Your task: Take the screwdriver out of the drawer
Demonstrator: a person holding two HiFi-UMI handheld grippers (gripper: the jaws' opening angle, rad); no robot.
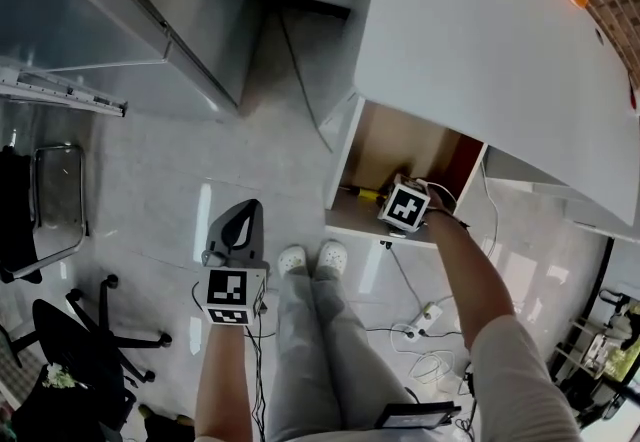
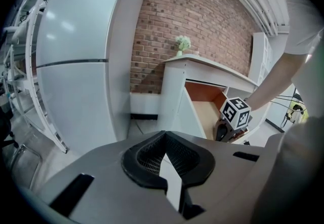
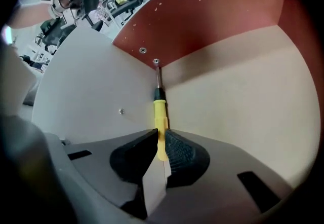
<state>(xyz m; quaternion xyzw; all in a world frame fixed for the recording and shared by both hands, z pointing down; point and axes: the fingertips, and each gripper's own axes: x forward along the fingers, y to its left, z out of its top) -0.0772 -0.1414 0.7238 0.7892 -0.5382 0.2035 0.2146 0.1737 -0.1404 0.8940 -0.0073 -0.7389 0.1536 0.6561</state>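
The yellow-handled screwdriver lies in the open drawer, along the corner where the white side wall meets the pale wooden bottom. Its metal tip points at the reddish-brown back wall. My right gripper is inside the drawer, its dark pads shut on the near end of the yellow handle. In the head view the right gripper's marker cube covers most of the screwdriver. My left gripper hangs over the floor left of the drawer, jaws shut, holding nothing.
A white desk top overhangs the drawer. A grey cabinet stands at the far left, a black office chair at the near left. The person's white shoes are just before the drawer. A power strip with cables lies on the floor.
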